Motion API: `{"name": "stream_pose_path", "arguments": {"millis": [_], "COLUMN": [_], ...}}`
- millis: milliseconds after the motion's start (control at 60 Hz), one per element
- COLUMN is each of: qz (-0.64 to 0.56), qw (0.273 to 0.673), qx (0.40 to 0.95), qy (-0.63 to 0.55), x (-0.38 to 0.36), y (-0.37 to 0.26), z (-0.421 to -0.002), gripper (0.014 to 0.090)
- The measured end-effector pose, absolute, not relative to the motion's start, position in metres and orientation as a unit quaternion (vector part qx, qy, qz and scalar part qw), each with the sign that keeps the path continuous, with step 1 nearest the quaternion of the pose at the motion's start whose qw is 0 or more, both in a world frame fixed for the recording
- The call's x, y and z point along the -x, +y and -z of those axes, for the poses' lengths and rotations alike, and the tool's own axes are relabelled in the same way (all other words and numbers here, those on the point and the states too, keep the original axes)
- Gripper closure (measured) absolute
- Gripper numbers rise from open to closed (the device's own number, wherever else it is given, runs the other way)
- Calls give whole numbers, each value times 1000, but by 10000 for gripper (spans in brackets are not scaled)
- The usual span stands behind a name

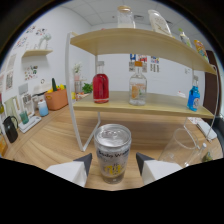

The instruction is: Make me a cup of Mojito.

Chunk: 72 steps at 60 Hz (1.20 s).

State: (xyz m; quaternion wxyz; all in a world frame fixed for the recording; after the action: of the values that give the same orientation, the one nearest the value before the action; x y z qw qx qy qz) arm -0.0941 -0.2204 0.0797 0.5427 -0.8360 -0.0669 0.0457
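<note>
Wooden counter (55,140), can (112,152) between claw (114,164) fingers

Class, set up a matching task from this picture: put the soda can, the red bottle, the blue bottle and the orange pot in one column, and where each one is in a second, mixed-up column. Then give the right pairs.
Things
1. soda can
2. red bottle
3. blue bottle
4. orange pot

Places
A. on the lower shelf, at its far right end
B. between the open fingers of the gripper, standing on the table
C. on the counter beside the shelf frame, holding a plant
D. on the lower shelf, toward its left end

Pairs: 1-B, 2-D, 3-A, 4-C
</note>
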Motion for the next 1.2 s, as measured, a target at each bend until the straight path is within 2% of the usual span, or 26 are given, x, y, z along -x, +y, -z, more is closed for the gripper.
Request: {"name": "stream_pose_path", "arguments": {"millis": [17, 33, 283, 517, 800, 1200], "qz": [-47, -48, -36, -16, 12, 21], "qw": [541, 539, 506, 510, 503, 501], "qx": [837, 838, 861, 859, 863, 865], "qy": [-68, -68, -34, -38, -40, -13], "x": [95, 96, 88, 67, 28, -9], "y": [-223, -225, -297, -360, -405, -427], "z": [-82, -85, -131, -162, -172, -176], "gripper": [188, 183, 194, 187, 190, 189]}}
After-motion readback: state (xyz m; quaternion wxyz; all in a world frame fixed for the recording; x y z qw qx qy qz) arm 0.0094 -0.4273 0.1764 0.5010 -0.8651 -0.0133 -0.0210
